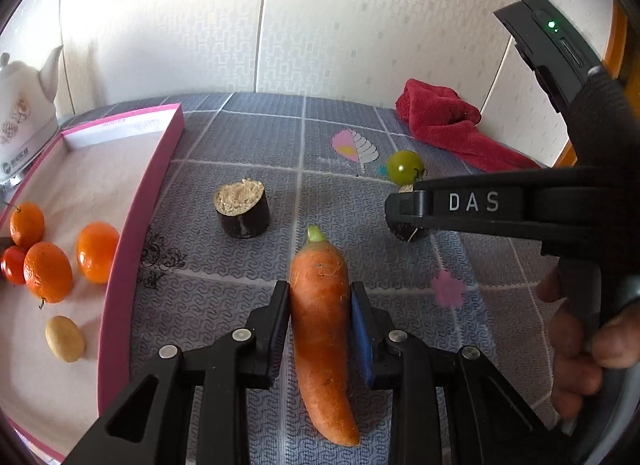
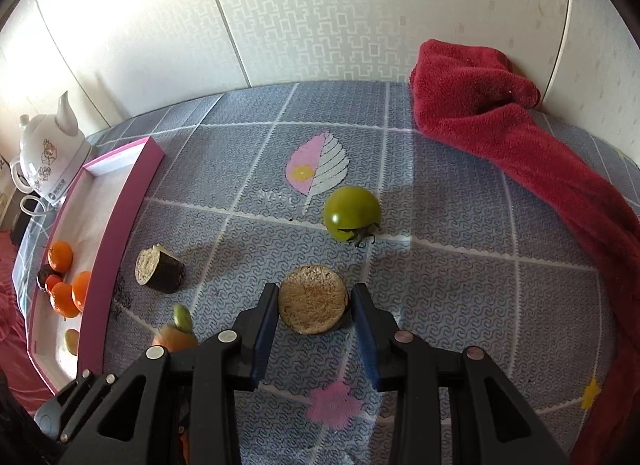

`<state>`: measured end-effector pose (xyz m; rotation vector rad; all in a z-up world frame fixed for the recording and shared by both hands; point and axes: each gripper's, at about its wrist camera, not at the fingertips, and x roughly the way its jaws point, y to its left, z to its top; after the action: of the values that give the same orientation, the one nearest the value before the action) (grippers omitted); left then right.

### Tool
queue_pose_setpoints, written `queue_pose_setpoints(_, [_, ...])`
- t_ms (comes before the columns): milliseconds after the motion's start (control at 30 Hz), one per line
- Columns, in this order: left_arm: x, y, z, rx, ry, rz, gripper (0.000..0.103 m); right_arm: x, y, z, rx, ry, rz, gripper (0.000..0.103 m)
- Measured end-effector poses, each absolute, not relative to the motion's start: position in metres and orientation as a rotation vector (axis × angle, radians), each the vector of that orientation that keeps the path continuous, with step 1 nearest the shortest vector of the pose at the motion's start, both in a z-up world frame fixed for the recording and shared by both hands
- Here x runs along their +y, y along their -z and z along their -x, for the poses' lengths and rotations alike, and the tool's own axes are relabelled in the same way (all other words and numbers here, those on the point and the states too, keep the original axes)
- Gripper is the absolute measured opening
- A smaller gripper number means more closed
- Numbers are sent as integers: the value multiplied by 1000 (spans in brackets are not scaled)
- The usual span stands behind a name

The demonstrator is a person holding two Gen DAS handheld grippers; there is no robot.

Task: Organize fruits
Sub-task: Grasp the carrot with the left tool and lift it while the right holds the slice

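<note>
My left gripper (image 1: 320,293) is shut on an orange carrot (image 1: 322,329), gripped across its thick upper half; the carrot's green top (image 2: 182,317) shows in the right wrist view. My right gripper (image 2: 314,297) is open around an eggplant slice (image 2: 313,299) on the tablecloth, with small gaps on both sides. A second eggplant piece (image 1: 242,207) (image 2: 158,269) lies left of it. A green tomato (image 2: 352,213) (image 1: 405,165) lies just beyond. A pink tray (image 1: 132,217) (image 2: 132,201) at the left holds several oranges (image 1: 48,271), a red tomato (image 1: 12,265) and a small potato (image 1: 65,339).
A red towel (image 2: 520,133) lies at the back right by the wall. A white kettle (image 2: 46,161) stands behind the tray at the far left. The patterned grey tablecloth (image 2: 460,285) covers the table. A wallpapered wall closes the back.
</note>
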<state>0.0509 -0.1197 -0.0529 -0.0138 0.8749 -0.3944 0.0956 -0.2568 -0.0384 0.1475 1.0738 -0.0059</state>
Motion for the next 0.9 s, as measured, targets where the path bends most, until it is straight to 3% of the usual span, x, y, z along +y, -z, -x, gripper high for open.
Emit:
queue_pose_setpoints(367, [-112,53,-70,883,390,117,30,-262,40,-95,1073,-13,-175,37])
queue_pose_setpoints(600, [-132,54,-56,834,371,-42,30,-258,42,-97,1080,-7,-141,38])
queue_pose_setpoints(900, [-130,55,-54,833,348,-35,29,-256,43,-98,1081,-5,-122,37])
